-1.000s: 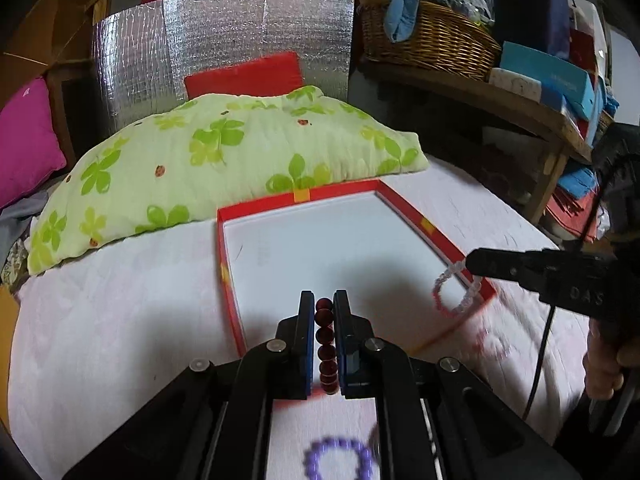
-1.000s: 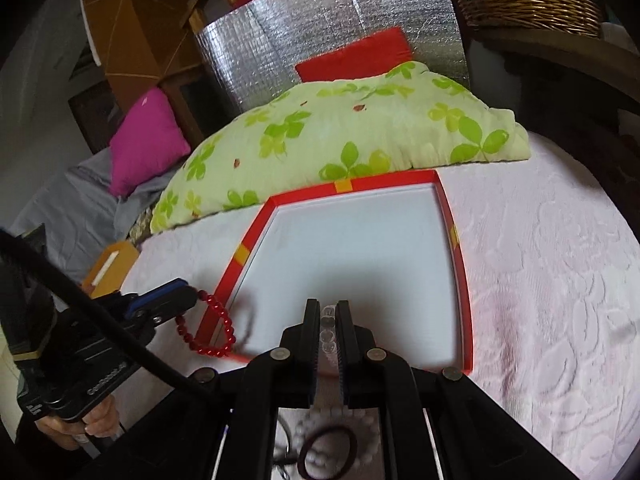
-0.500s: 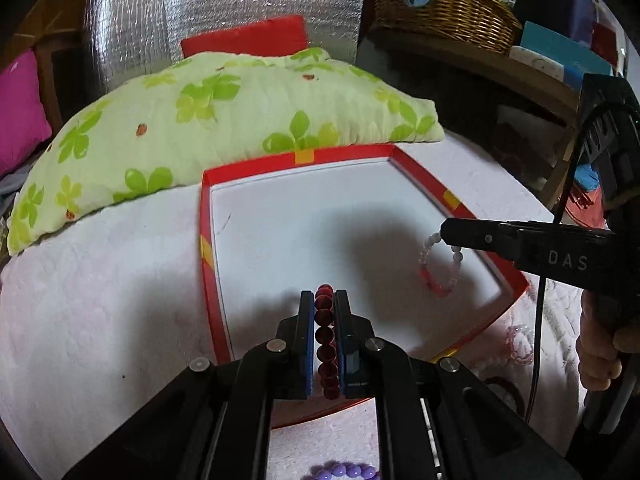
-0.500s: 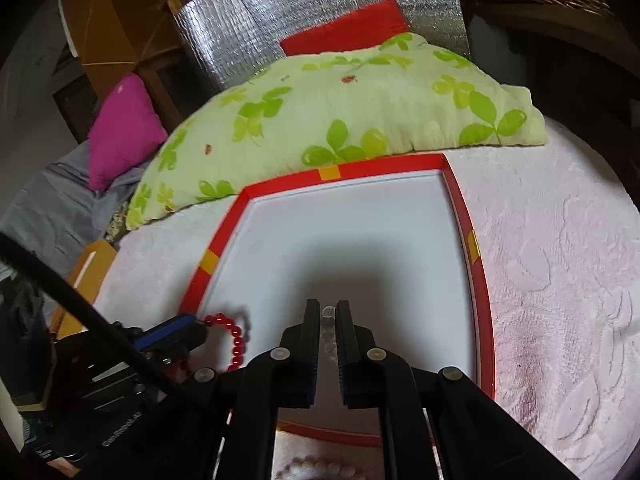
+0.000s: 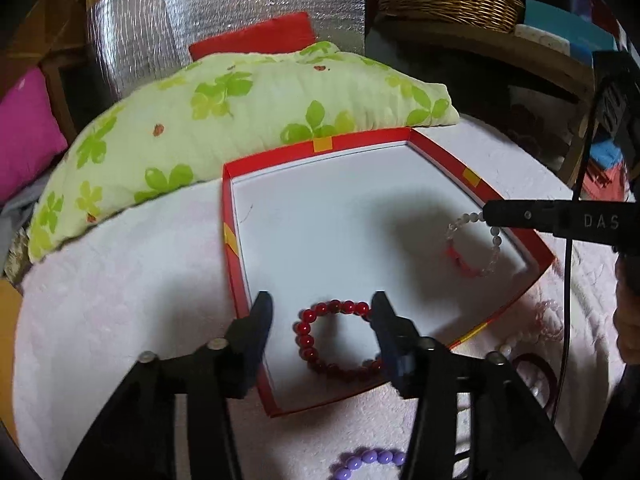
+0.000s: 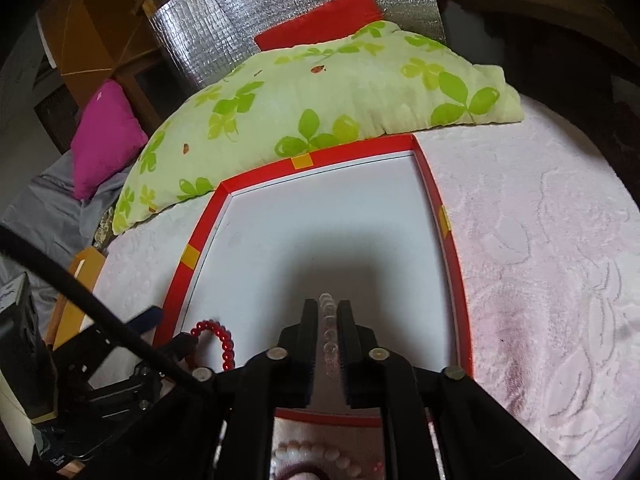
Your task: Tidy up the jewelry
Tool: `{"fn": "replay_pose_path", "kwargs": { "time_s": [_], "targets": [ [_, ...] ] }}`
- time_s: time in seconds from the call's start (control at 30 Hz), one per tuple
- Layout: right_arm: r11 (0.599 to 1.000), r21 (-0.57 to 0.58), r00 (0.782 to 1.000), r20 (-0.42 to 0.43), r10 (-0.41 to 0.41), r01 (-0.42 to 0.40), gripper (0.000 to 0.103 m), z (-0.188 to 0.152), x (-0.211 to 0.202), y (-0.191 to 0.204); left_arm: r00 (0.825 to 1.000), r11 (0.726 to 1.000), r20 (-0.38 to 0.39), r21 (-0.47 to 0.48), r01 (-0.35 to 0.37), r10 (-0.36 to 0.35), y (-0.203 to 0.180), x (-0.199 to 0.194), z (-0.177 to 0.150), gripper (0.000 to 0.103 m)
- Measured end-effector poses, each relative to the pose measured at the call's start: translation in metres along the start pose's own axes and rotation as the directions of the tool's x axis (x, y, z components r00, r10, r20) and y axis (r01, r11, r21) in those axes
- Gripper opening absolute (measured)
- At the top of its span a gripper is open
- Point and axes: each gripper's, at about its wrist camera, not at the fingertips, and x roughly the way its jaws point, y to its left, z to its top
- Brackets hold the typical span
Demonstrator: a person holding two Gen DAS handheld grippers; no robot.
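The left gripper (image 5: pixel 322 310) has its fingers wide apart around the red bracelet (image 5: pixel 336 338) lying in the red box (image 5: pixel 230 220), while the right gripper (image 6: pixel 329 320) pinches a clear bracelet (image 5: pixel 476 246) above the box, near the green pillow (image 5: pixel 248 108).

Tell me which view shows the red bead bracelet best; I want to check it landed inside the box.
Left wrist view: the red bead bracelet lies whole on the box floor between the open jaws. The right wrist view catches only part of its loop at the lower left.
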Motion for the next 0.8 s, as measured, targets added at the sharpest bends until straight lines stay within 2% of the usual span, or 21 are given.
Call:
{"fn": "replay_pose_path", "kwargs": {
  "time_s": [0.07,0.13,0.4,0.53,0.8],
  "targets": [
    [1.000,0.005,1.000,0.007,-0.014,0.014,0.036,-0.002,-0.004,-0.001,1.000,1.000,-0.001,0.003,-0.022,0.022,-0.001,-0.003,-0.001,0.062],
    [1.000,0.013,1.000,0.020,-0.019,0.018,0.048,-0.003,-0.008,-0.003,0.999,0.999,-0.009,0.008,-0.051,0.051,-0.002,-0.005,-0.002,0.063],
    [0.999,-0.005,0.999,0.020,-0.040,0.040,0.048,-0.007,-0.015,-0.001,0.991,0.991,0.002,0.029,-0.132,0.132,-0.002,-0.019,-0.007,0.066],
    [0.995,-0.050,0.996,0.009,-0.091,0.091,0.048,-0.014,-0.017,0.005,0.987,0.987,-0.009,0.016,-0.161,0.161,-0.001,-0.024,-0.011,0.066],
    [0.980,-0.158,0.992,0.000,-0.123,0.121,0.048,-0.050,-0.041,0.012,0.991,0.991,-0.028,-0.001,-0.133,0.133,-0.005,-0.045,-0.033,0.066]
  ]
}}
